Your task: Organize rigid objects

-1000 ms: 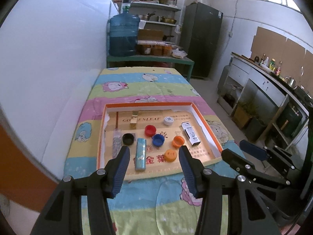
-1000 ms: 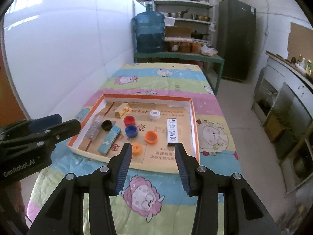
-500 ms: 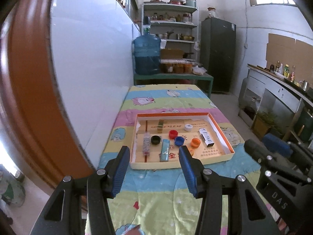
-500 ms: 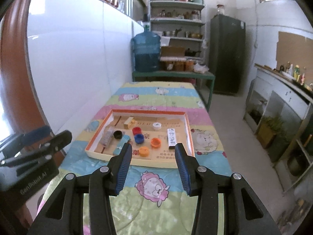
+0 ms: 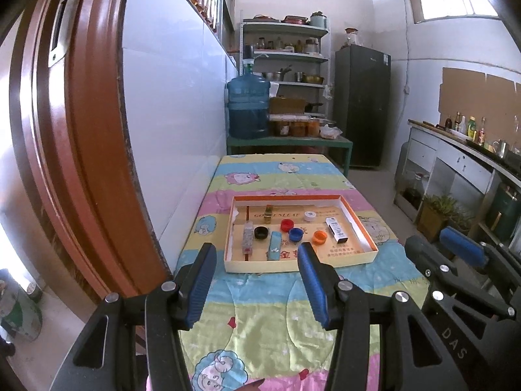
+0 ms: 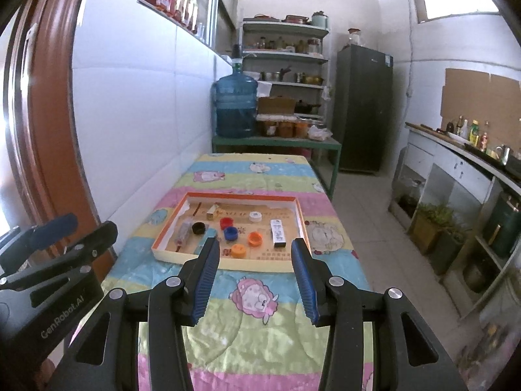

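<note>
A shallow orange-rimmed box tray (image 5: 361,228) (image 6: 301,224) lies on the quilt-covered table. It holds red (image 5: 286,224), blue (image 5: 296,234), orange (image 5: 319,237), black (image 5: 261,232) and white (image 5: 309,216) bottle caps, a light blue bar (image 5: 275,244), a clear wrapped stick (image 5: 247,239), a small gold block (image 5: 268,213) and a black-and-white box (image 5: 337,230). My left gripper (image 5: 257,282) is open and empty, well back from the tray's near edge. My right gripper (image 6: 254,275) is open and empty, also behind the tray.
The colourful cartoon quilt (image 5: 286,319) covers a long table beside a white wall (image 5: 169,123). A red-brown door frame (image 5: 65,150) is close on the left. A blue water jug (image 5: 248,109), shelves and a dark fridge (image 5: 361,107) stand at the far end. A counter (image 5: 462,169) runs along the right.
Both grippers have pulled back and up from the tray, so it looks smaller and farther away. Both stay open and empty. The tray's contents have not moved.
</note>
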`<state>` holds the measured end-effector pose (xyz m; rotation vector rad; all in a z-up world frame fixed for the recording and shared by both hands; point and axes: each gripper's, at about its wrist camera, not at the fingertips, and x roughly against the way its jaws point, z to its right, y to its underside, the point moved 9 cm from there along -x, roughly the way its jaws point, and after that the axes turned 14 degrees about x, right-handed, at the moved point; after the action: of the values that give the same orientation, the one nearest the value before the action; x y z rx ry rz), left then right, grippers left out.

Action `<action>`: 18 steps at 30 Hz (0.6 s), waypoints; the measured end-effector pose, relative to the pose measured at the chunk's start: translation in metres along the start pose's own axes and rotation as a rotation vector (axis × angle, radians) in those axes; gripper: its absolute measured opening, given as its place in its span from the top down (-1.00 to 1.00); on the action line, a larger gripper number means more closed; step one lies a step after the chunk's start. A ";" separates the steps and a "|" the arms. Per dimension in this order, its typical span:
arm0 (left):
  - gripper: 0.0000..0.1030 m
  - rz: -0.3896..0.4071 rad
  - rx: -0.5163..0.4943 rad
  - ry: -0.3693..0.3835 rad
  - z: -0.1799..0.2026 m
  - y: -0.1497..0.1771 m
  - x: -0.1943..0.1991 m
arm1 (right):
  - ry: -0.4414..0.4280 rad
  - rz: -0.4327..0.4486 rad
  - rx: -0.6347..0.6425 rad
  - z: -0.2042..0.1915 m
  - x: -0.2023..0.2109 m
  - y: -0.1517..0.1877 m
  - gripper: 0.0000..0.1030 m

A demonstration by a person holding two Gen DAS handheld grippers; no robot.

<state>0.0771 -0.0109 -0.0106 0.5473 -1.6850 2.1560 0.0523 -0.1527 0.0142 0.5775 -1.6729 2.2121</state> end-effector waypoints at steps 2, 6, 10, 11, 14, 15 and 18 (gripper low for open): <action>0.00 -0.003 -0.003 -0.001 0.000 0.002 0.002 | 0.000 -0.004 -0.010 0.001 0.002 0.003 0.08; 0.00 -0.007 -0.011 -0.001 0.001 0.003 0.003 | 0.004 -0.002 -0.019 0.003 0.006 0.004 0.08; 0.00 -0.011 -0.008 -0.001 0.000 0.006 0.003 | 0.008 0.003 -0.014 0.001 0.010 0.004 0.08; 0.00 -0.009 -0.010 -0.002 0.000 0.006 0.003 | 0.008 0.003 -0.012 0.001 0.011 0.004 0.08; 0.00 -0.009 -0.009 -0.002 -0.001 0.006 0.004 | 0.006 0.005 -0.013 0.000 0.011 0.004 0.08; -0.01 -0.009 -0.009 -0.001 -0.001 0.006 0.004 | 0.007 0.005 -0.012 0.000 0.012 0.004 0.08; 0.00 -0.008 -0.009 0.000 -0.001 0.006 0.004 | 0.004 0.004 -0.014 -0.001 0.012 0.004 0.08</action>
<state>0.0702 -0.0111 -0.0141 0.5506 -1.6883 2.1422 0.0403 -0.1530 0.0165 0.5664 -1.6875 2.2017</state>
